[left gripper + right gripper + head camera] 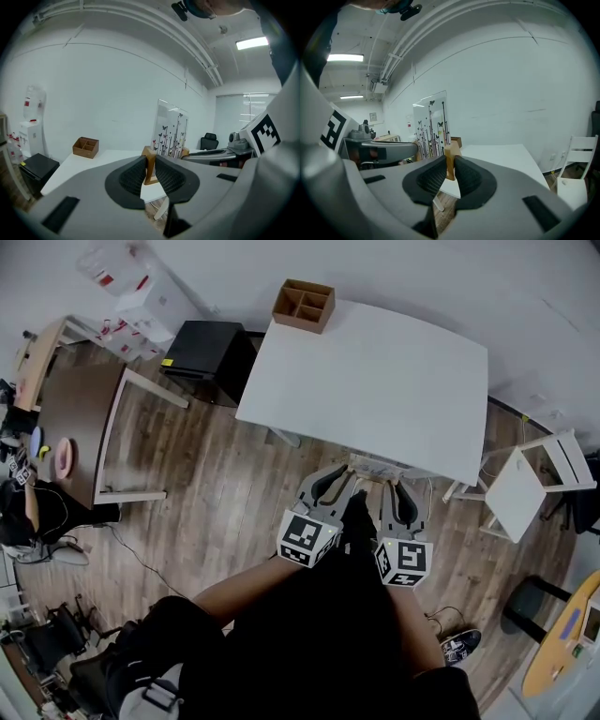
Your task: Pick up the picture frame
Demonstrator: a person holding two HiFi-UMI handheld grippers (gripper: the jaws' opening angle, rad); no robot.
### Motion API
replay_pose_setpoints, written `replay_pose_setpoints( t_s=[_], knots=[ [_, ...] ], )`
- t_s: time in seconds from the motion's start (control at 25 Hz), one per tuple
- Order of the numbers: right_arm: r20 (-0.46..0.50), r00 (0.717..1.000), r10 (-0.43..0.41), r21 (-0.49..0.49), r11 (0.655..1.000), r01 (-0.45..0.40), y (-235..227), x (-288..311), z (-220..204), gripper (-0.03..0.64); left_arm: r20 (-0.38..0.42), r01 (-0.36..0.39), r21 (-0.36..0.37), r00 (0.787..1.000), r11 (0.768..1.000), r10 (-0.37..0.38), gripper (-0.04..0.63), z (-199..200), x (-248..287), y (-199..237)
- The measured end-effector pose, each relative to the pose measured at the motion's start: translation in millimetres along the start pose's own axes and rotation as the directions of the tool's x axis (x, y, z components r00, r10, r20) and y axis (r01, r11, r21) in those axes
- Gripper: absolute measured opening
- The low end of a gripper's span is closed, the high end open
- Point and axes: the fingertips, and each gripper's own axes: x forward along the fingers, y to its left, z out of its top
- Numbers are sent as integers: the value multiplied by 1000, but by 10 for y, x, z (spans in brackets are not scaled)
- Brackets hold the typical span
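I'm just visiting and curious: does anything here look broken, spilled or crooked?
Nothing stands out. The picture frame is upright, one wooden end clamped by the left gripper, the other by the right gripper. The wooden organiser sits on the table.

The picture frame [169, 129] is a clear pane printed with black stems and butterflies, a few red, with pale wood end blocks. The left gripper [151, 164] and right gripper [450, 165] are grey with black ribbed pads [133, 176], their cubes [307, 538] patterned in black-and-white squares. The table [375, 371] is white, the far organiser [304, 304] brown, the floor [225, 493] brown planks, the far-left cabinet [208, 354] black, the chair [525, 488] at right white
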Motion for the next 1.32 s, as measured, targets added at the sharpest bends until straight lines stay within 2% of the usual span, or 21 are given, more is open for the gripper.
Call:
replay_pose_setpoints(
  t_s=[0.2,0.56,0.8,1.08,1.32],
  knots=[
    [21,1000,10,-18,1000,-10,-12,-52,62,71,19,-24,8,1000,1000,23,67,44,-29,-55],
    [30,999,41,-62,997,-39,-234,113,263,69,53,-66,11,996,998,66,67,220,225,-50],
    [54,999,0,-63,998,4,-285,77,380,69,72,-41,15,997,999,40,67,345,276,-88],
    [56,997,-58,-59,996,62,-292,-36,248,69,58,16,3,998,1000,-16,67,231,262,-167],
    [72,993,-94,-49,994,98,-95,-120,215,69,72,47,-2,996,999,-46,67,210,68,-115]
  ],
)
